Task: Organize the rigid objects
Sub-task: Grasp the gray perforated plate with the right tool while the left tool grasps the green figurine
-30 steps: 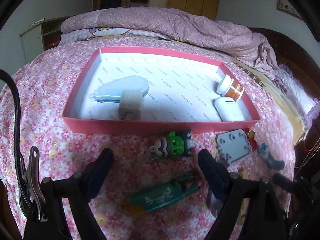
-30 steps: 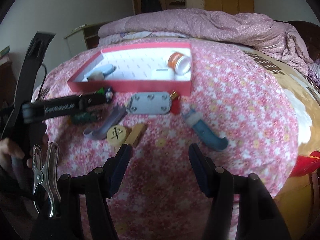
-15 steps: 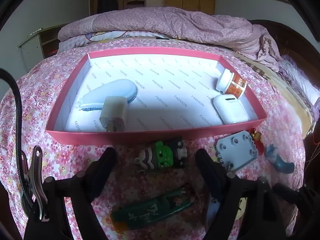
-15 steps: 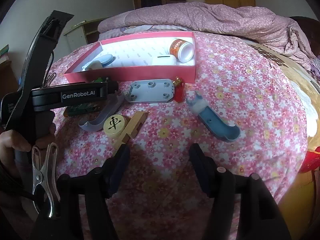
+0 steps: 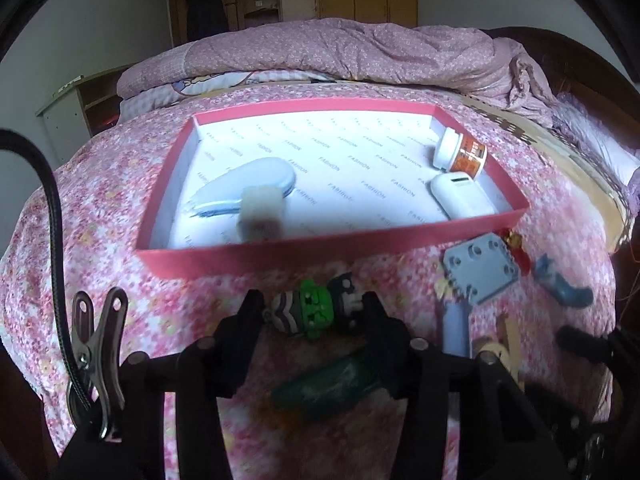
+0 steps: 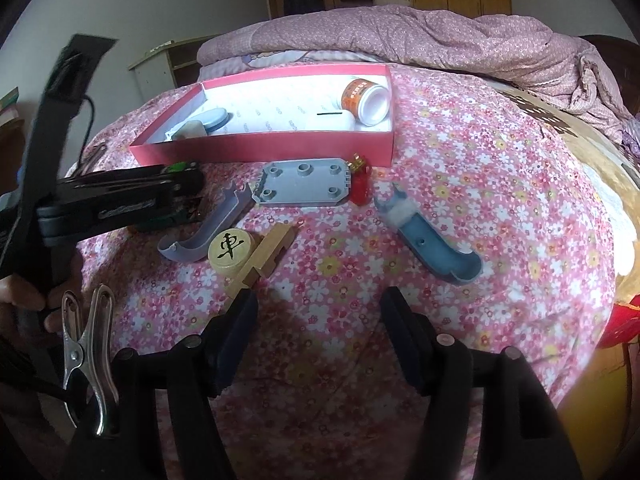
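From my left wrist cam, the left gripper (image 5: 314, 314) has its fingers closed in on both ends of the green toy (image 5: 314, 312), which sits on the bed (image 5: 100, 208) just in front of the pink box (image 5: 256, 258). Looks like contact on both sides, so I'd call this the grab step for that toy, though I can't tell if it's off the blanket at all. Next move, I reckon, is lift it clear of the box's near wall and drop it into the open middle, away from the blue case (image 5: 248, 186), the cube (image 5: 260, 218), the white case (image 5: 462, 196) and the bottle (image 5: 460, 154) already in there. The green bar (image 5: 332, 388) below the fingers is smeared with blur and partly covered by them, so can't say much about it. Over on the right wrist cam, the right gripper (image 6: 318, 338) is wide open, holding nothing, hovering over bare blanket. Left to sort out there: grey plate (image 6: 306, 182), red piece (image 6: 360, 184), blue clip (image 6: 436, 242), grey clip (image 6: 208, 232), chess piece (image 6: 231, 250), wood block (image 6: 268, 258). From here the left gripper's body hides almost all of the toy, just a sliver of green showing.
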Action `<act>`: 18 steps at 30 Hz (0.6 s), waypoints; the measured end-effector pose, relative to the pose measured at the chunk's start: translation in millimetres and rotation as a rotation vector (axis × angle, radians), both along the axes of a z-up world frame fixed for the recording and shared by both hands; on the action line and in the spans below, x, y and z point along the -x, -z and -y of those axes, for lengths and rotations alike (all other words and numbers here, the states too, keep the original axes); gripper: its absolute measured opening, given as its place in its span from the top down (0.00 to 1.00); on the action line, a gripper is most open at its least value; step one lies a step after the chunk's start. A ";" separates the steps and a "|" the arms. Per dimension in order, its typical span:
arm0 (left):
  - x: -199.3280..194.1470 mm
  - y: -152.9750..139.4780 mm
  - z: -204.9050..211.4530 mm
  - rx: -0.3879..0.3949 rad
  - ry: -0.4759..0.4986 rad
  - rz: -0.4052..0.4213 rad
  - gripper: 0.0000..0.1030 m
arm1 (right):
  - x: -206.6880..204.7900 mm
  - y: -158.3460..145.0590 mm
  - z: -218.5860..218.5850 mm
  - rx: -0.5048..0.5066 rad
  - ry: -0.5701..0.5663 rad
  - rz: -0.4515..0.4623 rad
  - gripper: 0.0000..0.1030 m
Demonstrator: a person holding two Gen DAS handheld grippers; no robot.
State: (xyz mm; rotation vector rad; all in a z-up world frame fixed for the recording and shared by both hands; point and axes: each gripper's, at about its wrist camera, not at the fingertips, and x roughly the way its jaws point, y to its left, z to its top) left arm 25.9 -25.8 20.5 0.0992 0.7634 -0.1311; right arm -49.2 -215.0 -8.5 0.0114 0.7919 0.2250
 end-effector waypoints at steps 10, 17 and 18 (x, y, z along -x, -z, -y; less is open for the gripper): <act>5.5 5.4 -27.2 0.082 -0.028 -0.001 0.49 | -21.7 -20.1 -6.1 -0.064 -0.035 0.012 0.36; 8.4 7.0 -29.8 0.098 -0.017 0.013 0.49 | -63.2 -16.3 -9.0 -0.089 -0.003 -0.040 0.36; 8.3 6.9 -29.9 0.101 -0.017 0.014 0.49 | -65.3 -15.5 -9.3 -0.088 0.000 -0.046 0.36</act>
